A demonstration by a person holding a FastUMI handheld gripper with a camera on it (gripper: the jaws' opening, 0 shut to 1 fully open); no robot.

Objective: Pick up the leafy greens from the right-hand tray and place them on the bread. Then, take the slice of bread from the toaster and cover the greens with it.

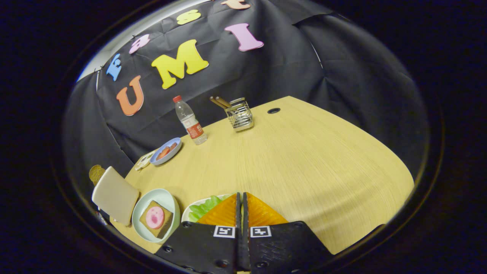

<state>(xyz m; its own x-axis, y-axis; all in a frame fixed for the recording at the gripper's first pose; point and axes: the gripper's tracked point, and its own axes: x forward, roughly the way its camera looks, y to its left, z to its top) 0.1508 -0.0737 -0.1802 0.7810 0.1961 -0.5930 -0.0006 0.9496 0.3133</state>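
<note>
My gripper (241,195) is shut, its two fingers pressed together with nothing between them. Just left of the fingers, partly hidden behind them, lie the leafy greens (203,207) on a white tray (187,214). Further left a pale green plate (141,207) holds a brown slice of bread (164,224) topped with a pink round of meat (155,217). Left of that stands a cream toaster (115,195) with a brown slice of bread (96,173) sticking out of its far side.
On the wooden table (304,163) beyond the fingers stand a water bottle (190,121), a wire holder with chopsticks (239,114) and a blue plate of food (166,151) with a small item beside it. A round cable hole (273,110) marks the far edge.
</note>
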